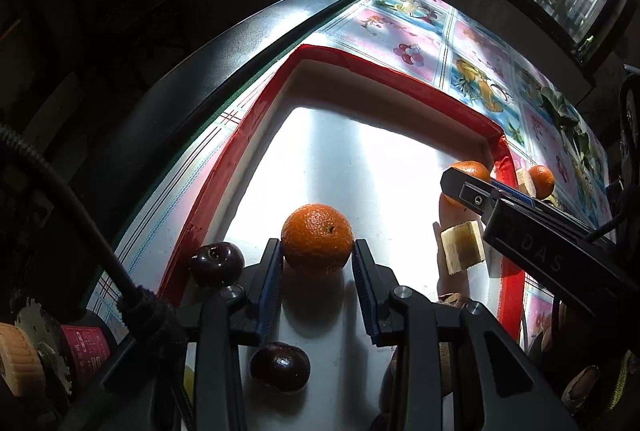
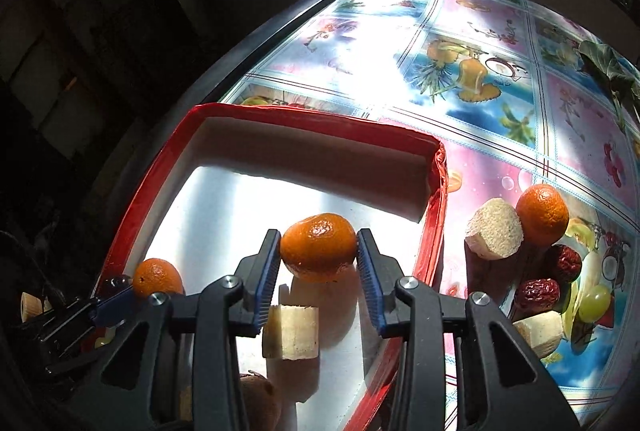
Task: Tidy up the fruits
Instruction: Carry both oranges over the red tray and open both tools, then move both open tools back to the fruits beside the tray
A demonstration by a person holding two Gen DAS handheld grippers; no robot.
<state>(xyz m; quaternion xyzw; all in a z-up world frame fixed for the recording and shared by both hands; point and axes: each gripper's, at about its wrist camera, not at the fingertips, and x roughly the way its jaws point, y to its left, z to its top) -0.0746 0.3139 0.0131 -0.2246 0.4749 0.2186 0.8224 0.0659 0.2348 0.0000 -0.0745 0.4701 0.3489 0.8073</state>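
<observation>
an orange (image 1: 317,240) sits between the blue pads of the left gripper (image 1: 318,267), over the bright white floor of a red-rimmed tray (image 1: 224,187). the left pad touches the peel, while a thin gap shows at the right pad, so a firm hold cannot be told. a second orange (image 2: 318,246) is pinched between the pads of the right gripper (image 2: 318,259), both pads against its sides, above the same tray near its right rim.

inside the tray, two dark plums lie close to the left gripper: one plum (image 1: 216,263) by the left rim just beside the left finger, another plum (image 1: 280,367) below the jaws. a pale cut chunk (image 2: 291,331) lies under the right gripper's jaws, and a brown fruit (image 2: 258,401) shows partly behind its finger.

outside the tray, on a tablecloth (image 2: 472,43) printed with fruit pictures, rest a third orange (image 2: 542,209) touching a pale chunk (image 2: 495,229), two wrinkled red dates (image 2: 537,293), a green grape (image 2: 595,302) and another pale piece (image 2: 538,331). strong sunlight washes out the tray floor.
</observation>
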